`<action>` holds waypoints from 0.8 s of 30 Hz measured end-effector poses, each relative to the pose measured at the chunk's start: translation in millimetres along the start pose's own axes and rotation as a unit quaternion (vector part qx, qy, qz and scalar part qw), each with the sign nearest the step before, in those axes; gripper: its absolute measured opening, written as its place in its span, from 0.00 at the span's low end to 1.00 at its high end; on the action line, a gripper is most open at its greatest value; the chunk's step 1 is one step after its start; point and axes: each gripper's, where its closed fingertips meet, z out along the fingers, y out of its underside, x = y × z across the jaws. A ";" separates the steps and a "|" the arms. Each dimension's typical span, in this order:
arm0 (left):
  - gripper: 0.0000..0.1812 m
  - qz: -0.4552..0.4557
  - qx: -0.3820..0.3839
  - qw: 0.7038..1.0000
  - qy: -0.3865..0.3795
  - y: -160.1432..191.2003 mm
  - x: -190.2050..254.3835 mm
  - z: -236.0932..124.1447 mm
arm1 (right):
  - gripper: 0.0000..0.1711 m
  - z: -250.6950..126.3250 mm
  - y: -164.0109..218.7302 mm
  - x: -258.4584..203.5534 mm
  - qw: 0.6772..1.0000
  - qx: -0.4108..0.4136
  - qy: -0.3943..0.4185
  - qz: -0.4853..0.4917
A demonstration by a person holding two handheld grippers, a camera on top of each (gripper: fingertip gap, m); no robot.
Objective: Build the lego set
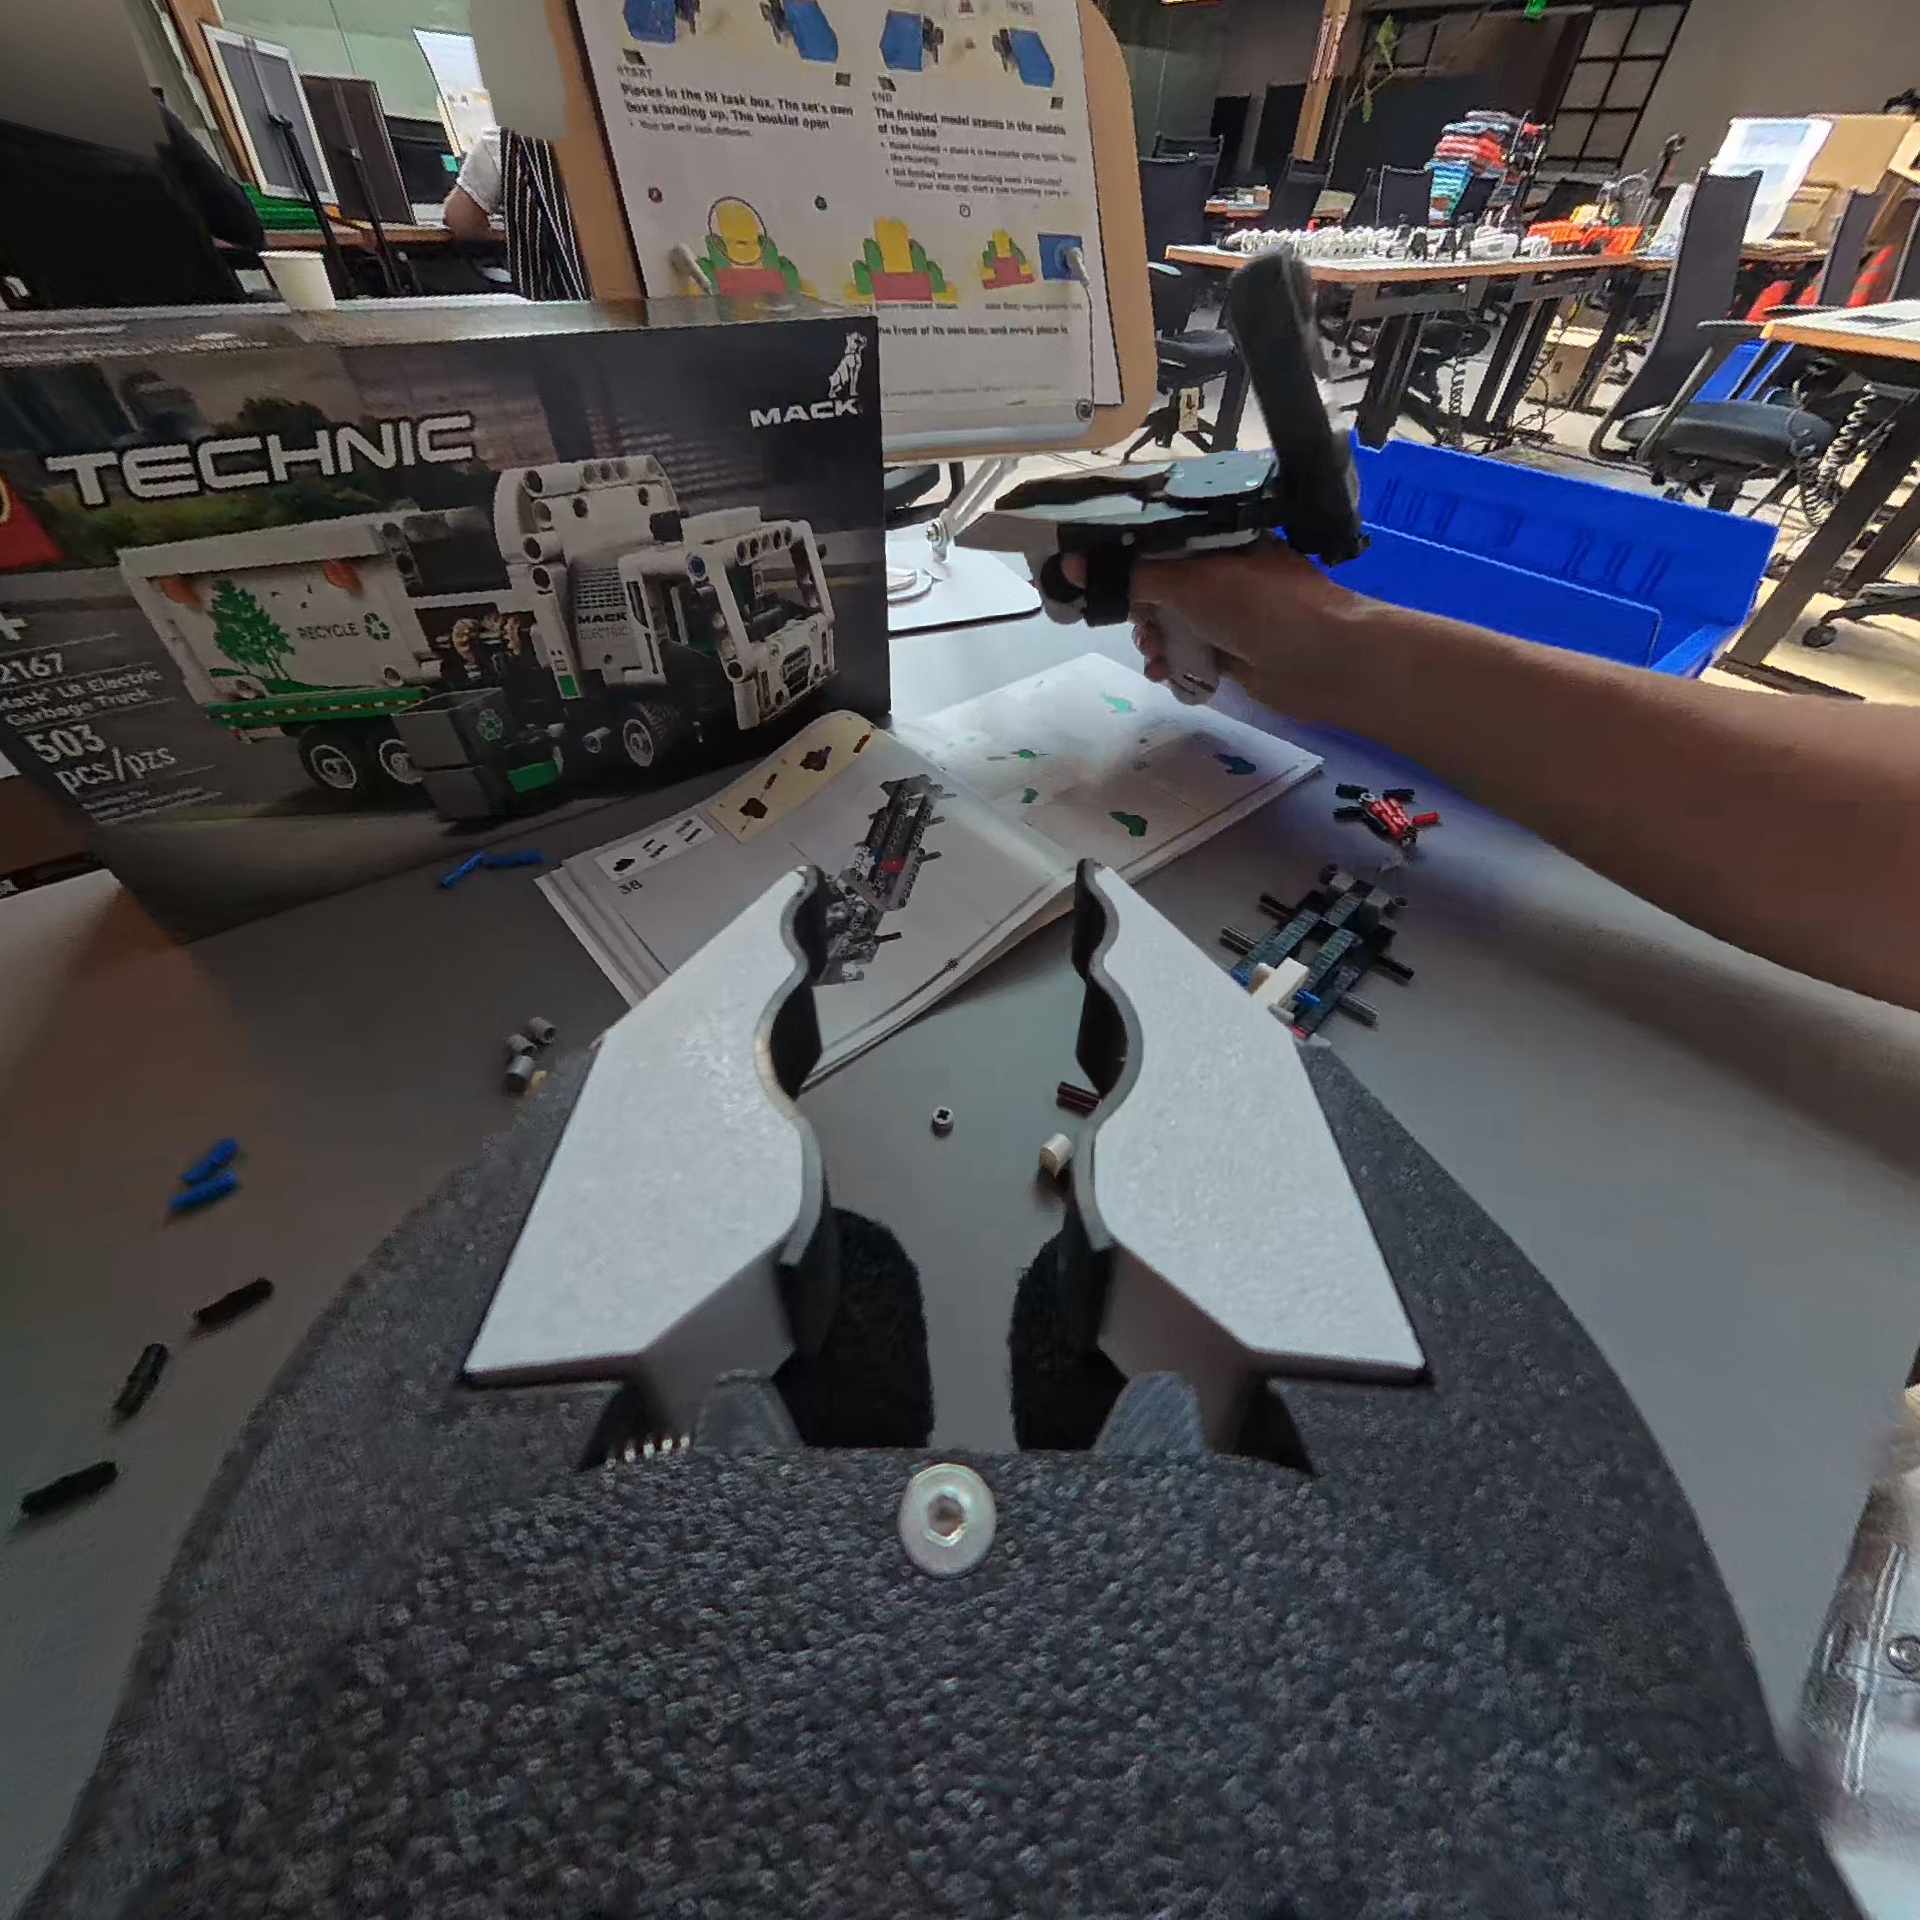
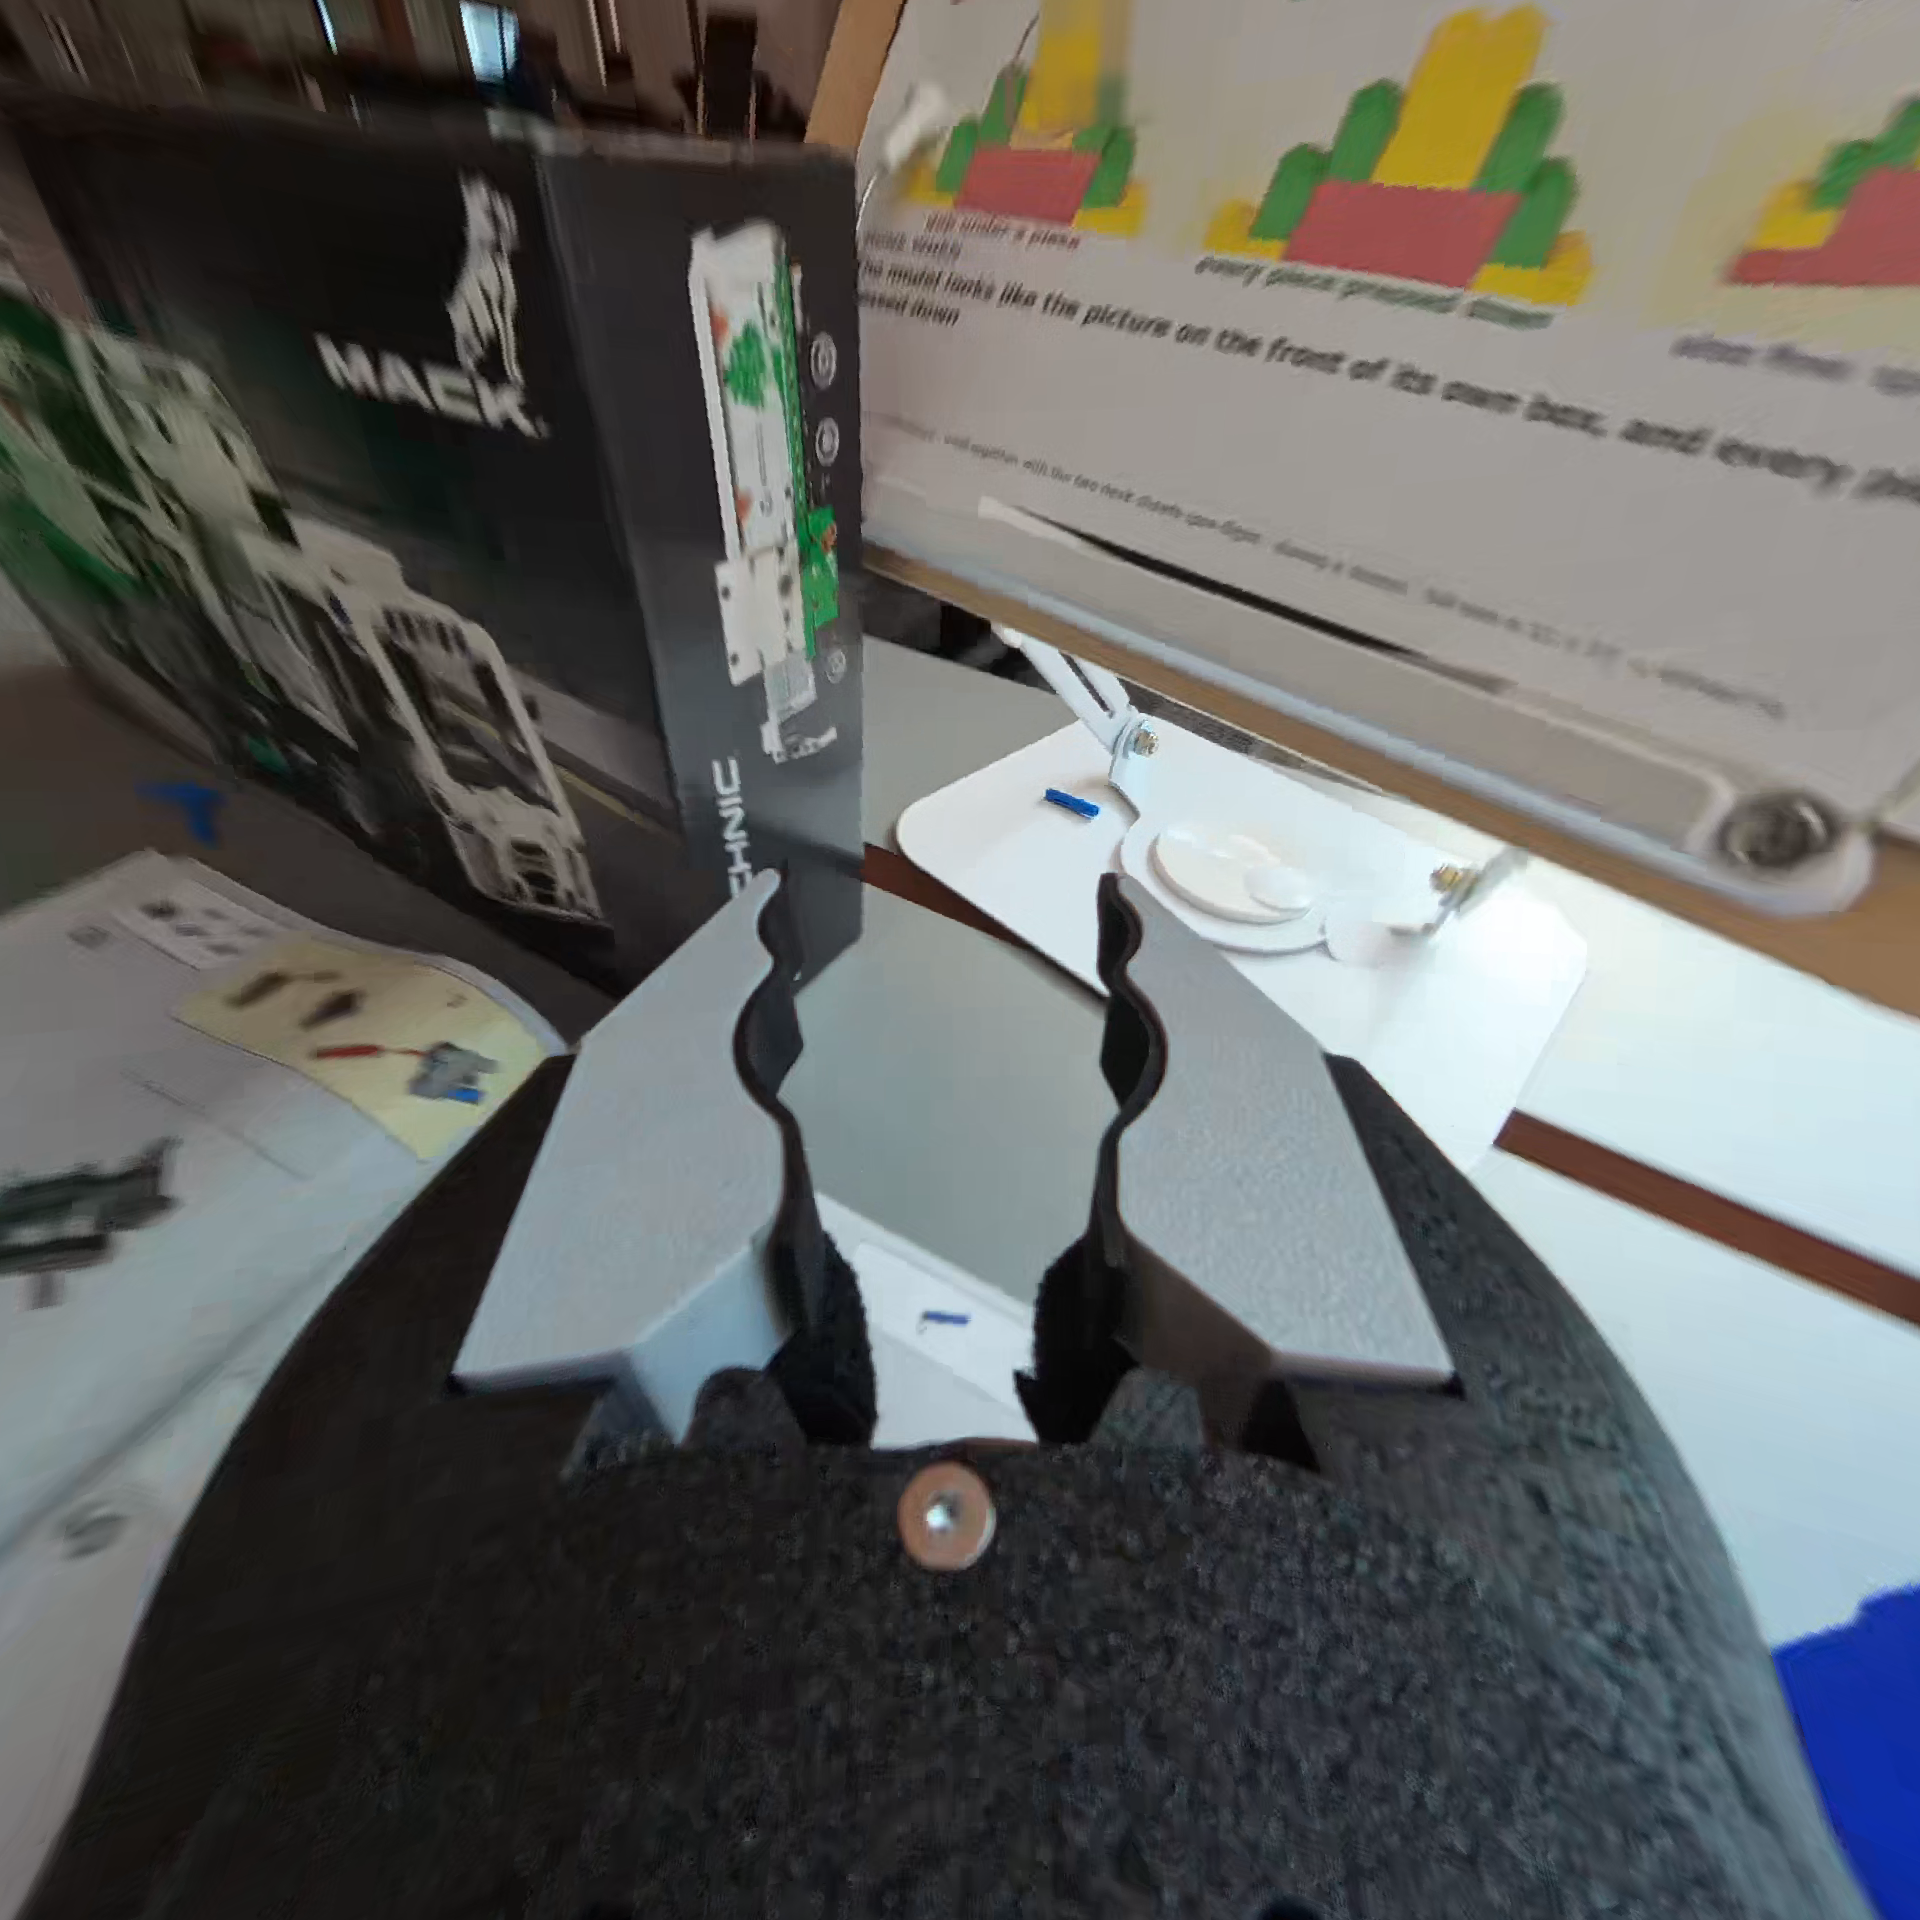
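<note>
The half-built dark chassis (image 1: 1325,956) lies on the table just right of my left gripper (image 1: 940,997), beside the open instruction booklet (image 1: 935,821) ahead. I judge most of the build remains, with pins (image 1: 208,1174) scattered around. Both my left gripper and right gripper (image 2: 940,997) gape wide, holding nothing.

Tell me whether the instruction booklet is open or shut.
Open. The instruction booklet lies flat on the table with two facing pages spread, in front of the upright set box.
</note>
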 end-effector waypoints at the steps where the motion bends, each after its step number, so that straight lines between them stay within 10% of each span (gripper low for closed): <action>1: 0.25 0.001 -0.001 1.000 -0.005 -0.3 -3.5 0.7 | 0.30 13.3 4.5 4.0 0.998 -0.021 0.008 -0.057; 11: 0.25 -0.031 -0.008 0.999 -0.013 14.0 -16.4 12.5 | 0.13 83.4 29.9 30.8 0.881 -0.080 0.054 -0.464; 24: 0.25 0.016 -0.026 0.998 -0.064 16.5 -21.9 7.7 | 0.00 144.5 32.4 54.0 0.858 -0.061 0.081 -0.504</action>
